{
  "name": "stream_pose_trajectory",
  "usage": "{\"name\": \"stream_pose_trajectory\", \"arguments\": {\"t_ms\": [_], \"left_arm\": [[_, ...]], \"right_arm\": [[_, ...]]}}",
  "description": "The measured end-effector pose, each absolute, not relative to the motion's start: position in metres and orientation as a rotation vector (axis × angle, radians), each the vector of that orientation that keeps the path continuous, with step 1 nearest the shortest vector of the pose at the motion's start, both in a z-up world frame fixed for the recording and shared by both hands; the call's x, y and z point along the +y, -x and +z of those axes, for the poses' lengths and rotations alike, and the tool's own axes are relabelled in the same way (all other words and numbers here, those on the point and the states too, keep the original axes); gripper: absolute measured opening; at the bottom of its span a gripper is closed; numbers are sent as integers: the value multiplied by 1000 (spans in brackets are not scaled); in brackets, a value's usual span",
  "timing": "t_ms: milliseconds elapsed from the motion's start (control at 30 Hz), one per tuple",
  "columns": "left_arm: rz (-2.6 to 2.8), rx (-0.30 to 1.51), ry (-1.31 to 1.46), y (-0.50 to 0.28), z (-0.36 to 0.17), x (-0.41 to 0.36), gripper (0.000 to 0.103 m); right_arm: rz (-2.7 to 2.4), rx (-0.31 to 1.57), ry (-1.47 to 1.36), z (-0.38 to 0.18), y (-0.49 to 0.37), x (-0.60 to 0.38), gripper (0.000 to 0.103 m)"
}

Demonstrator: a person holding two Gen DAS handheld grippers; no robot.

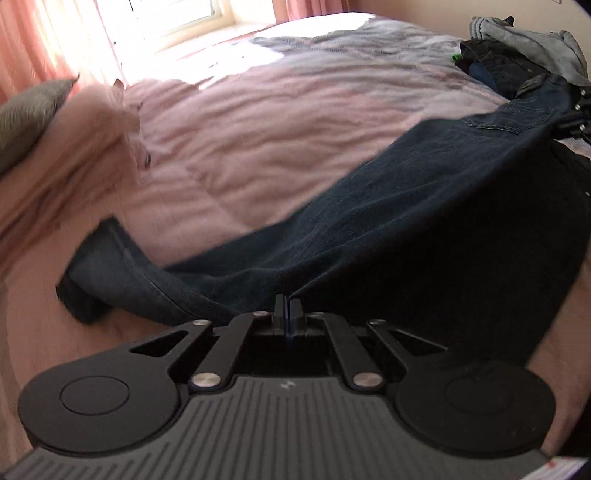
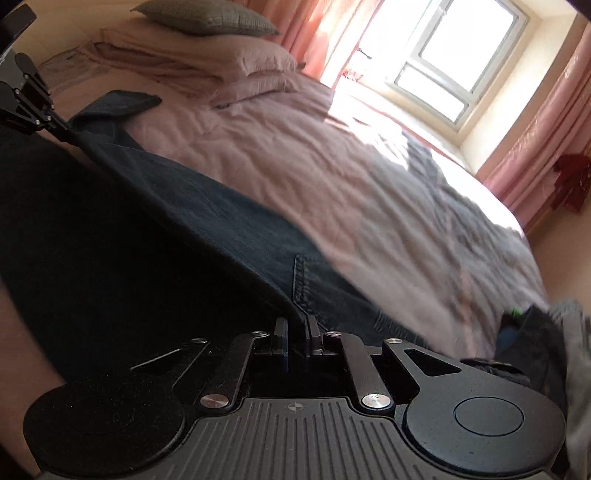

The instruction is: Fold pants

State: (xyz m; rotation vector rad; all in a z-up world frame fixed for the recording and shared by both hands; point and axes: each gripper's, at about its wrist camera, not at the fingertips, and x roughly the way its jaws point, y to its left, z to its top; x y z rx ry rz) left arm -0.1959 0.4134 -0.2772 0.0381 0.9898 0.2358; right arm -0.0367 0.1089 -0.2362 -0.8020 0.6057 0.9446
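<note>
Both tools are clamped on the same pair of dark denim pants (image 1: 424,221), which hangs stretched between them above a bed (image 1: 258,147) covered with a wrinkled pale pink quilt. The left tool (image 1: 287,301) has its fingers pressed together on an edge of the cloth, and from that pinch the denim rises in a taut ridge toward the upper right, where the other tool shows as a small black linkage at the frame edge. The right tool (image 2: 297,325) grips a stitched seam close to a pocket corner — its fingers nearly together with the fabric between them. One leg end (image 1: 92,273) droops down onto the quilt to the left, lying folded over itself. At the head of the bed sit pink pillows (image 2: 251,59) with a grey cushion (image 2: 207,16) on top. A heap of other clothes (image 1: 517,48), grey and dark, lies on the far right of the bed. Bright light comes from a window (image 2: 454,55) flanked by pink curtains — parts of the quilt are washed out.
</note>
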Motion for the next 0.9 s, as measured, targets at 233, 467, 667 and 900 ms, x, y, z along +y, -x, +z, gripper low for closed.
{"name": "stream_pose_trajectory", "arguments": {"t_ms": [233,467,667,900], "left_arm": [[294,1165,219,253,-322,395,9],[531,978,581,257,-311,453,34],[651,871,841,247,-325,497,35],[686,870,857,239,-336,501,30]], "right_arm": [[663,1118,569,-301,54,70,15],[319,1095,-327,-282,-5,-25,53],[155,978,-707,-298,-36,-86,53],[121,988,-769,-320,-65,-99,46]]}}
